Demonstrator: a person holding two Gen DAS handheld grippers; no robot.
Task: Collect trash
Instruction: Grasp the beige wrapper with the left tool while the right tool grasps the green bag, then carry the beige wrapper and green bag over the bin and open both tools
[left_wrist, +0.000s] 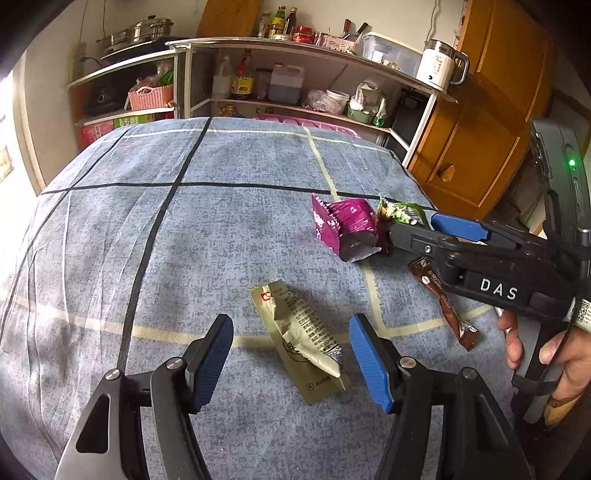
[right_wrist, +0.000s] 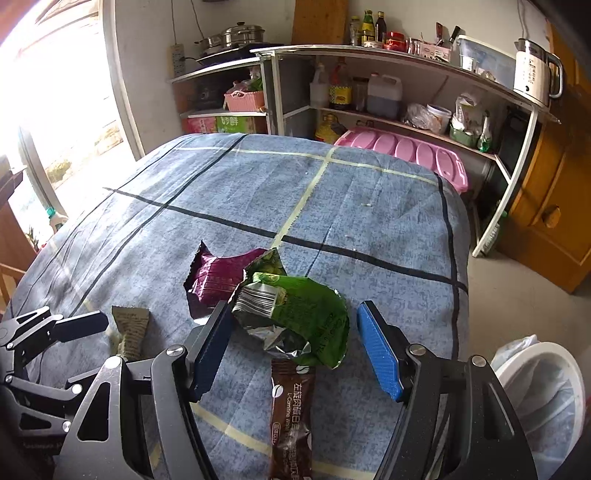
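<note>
Several wrappers lie on the blue checked cloth (left_wrist: 221, 229). An olive-tan wrapper (left_wrist: 301, 339) lies between the open fingers of my left gripper (left_wrist: 291, 349). A purple wrapper (left_wrist: 345, 227), a green crumpled wrapper (left_wrist: 402, 212) and a brown stick packet (left_wrist: 445, 302) lie to the right. My right gripper (right_wrist: 295, 347) is open with the green wrapper (right_wrist: 299, 317) between its fingers, touching neither pad clearly. The brown packet (right_wrist: 291, 413) lies just below it and the purple wrapper (right_wrist: 218, 278) behind. The right gripper shows in the left wrist view (left_wrist: 417, 229).
A white-lined trash bin (right_wrist: 543, 398) stands on the floor right of the table. Shelves with bottles, a kettle (left_wrist: 439, 66) and a pink basket (left_wrist: 149, 96) stand behind. A pink tub lid (right_wrist: 406, 151) sits past the far edge. Wooden cabinet (left_wrist: 491, 122) at right.
</note>
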